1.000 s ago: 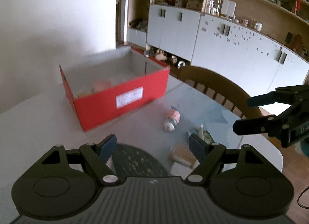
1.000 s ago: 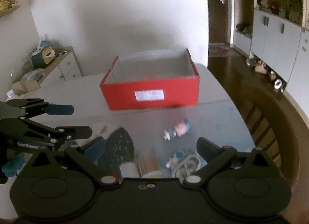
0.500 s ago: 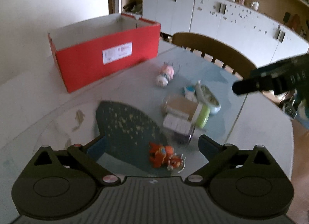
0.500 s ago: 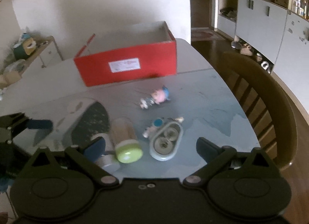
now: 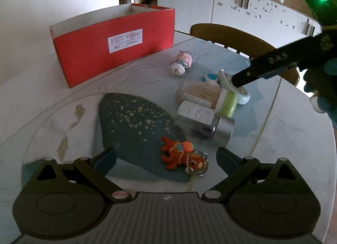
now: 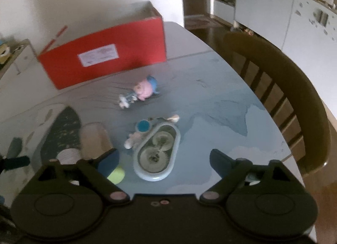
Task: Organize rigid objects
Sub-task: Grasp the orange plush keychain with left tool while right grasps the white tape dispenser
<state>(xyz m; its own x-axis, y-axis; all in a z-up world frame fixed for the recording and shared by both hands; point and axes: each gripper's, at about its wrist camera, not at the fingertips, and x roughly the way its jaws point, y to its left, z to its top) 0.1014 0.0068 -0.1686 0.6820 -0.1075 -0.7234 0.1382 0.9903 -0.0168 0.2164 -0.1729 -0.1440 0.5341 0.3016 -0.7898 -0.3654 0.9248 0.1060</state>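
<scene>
Left tongs gape, released, over an orange keyring toy on the counter; right tongs, just narrowing yet grasping nothing, flank an oval case. Red box sits far left.

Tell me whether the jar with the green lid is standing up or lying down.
Lying down. The jar with the green lid rests on its side on the table, lid end facing the camera, beside the metal-lidded jar, which is also on its side.
</scene>
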